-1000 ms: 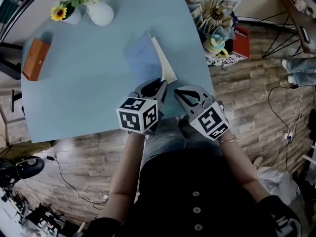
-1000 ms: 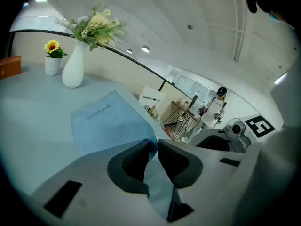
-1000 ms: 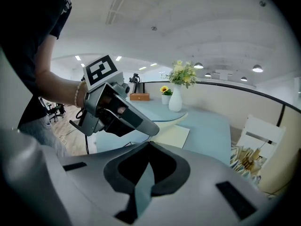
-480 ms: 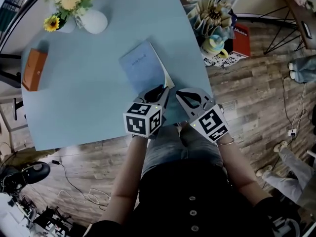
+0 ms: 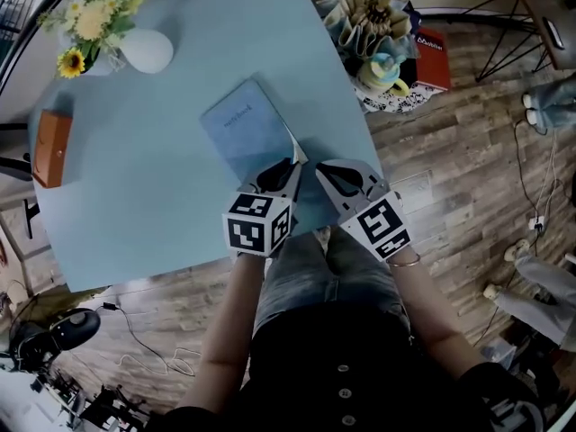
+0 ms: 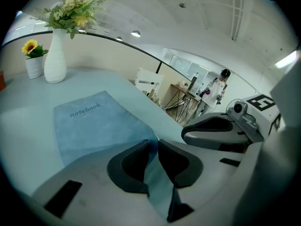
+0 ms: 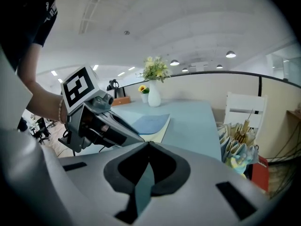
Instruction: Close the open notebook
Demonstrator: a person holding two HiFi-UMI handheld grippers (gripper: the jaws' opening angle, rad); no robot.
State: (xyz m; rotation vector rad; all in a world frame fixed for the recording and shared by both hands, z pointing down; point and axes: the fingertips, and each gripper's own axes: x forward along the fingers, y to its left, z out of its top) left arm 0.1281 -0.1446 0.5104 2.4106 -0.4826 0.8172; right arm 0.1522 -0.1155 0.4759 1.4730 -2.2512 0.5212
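A blue notebook (image 5: 243,129) lies closed on the light blue table (image 5: 162,196), with the word "notebook" on its cover (image 6: 94,121). A thin strip of pale pages shows along its right edge. My left gripper (image 5: 290,167) sits at the notebook's near right corner. In the left gripper view its tips (image 6: 151,142) pinch that corner of the cover, which curves up slightly to them. My right gripper (image 5: 322,169) hovers just right of the left one, over the table's near edge. It is shut with nothing in it (image 7: 148,144). The notebook (image 7: 150,122) lies ahead of it.
At the table's far left stand a white vase of flowers (image 5: 144,50) and a small pot with a sunflower (image 5: 76,61). An orange box (image 5: 49,147) lies at the left edge. On the wooden floor, right of the table, are a basket of papers (image 5: 378,25) and a red book (image 5: 434,48).
The raised cover has swung down to the left, and the notebook now lies closed. Both grippers stay side by side at its near right corner.
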